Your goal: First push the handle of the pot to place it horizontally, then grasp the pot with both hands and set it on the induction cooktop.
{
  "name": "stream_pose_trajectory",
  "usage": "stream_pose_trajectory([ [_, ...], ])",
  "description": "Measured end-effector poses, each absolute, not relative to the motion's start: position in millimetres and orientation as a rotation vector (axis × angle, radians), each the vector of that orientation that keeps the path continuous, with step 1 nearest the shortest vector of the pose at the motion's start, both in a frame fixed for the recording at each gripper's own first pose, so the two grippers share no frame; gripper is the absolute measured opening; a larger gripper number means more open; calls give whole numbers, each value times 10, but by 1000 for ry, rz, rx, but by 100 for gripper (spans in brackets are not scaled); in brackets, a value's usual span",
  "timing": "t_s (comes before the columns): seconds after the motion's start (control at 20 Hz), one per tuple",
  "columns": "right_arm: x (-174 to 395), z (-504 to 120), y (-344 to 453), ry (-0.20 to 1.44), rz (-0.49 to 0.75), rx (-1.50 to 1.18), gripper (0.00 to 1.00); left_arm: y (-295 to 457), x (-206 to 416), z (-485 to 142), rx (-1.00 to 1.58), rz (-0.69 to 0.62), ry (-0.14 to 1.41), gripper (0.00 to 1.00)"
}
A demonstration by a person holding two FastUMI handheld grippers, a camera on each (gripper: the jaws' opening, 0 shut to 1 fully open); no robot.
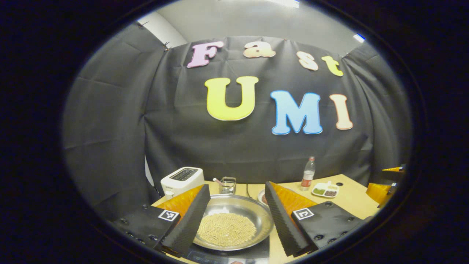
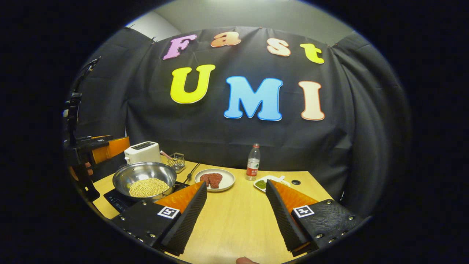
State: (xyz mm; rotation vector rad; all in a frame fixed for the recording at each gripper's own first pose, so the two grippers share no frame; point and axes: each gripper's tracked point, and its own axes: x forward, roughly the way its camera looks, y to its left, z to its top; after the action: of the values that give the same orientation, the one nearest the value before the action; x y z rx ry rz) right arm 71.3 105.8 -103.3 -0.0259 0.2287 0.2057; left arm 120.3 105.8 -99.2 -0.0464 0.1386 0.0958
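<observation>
The steel pot (image 2: 144,179), filled with small beige beads, appears already seated on the induction cooktop (image 2: 117,200) at the table's nine o'clock. Both grippers, left (image 1: 234,216) and right (image 2: 236,212), gape empty. Rigid, slick, bottom-heavy; opposite rim edges look the surest hold.

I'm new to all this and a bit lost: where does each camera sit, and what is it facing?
Left gripper view: rides on the left gripper, over the pot of beans; its two fingers frame it.
Right gripper view: rides on the right gripper, over bare table; the left gripper shows far left.
Shared: pot, toaster, bottle.
</observation>
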Motion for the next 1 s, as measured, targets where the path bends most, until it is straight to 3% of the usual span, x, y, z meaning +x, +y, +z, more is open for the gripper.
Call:
stream_pose_trajectory([
  [0.55, -182, -417, -62, 110, 145, 13, 97, -10, 144, -272, -38, 9, 51, 97],
  [0.6, -227, -361, -104, 100, 135, 17, 97, -7, -134, -36, -31, 0, 41, 94],
  [1.0, -360, -30, -45, 32, 82, 72, 97, 449, -521, 232, 14, 42, -19, 99],
])
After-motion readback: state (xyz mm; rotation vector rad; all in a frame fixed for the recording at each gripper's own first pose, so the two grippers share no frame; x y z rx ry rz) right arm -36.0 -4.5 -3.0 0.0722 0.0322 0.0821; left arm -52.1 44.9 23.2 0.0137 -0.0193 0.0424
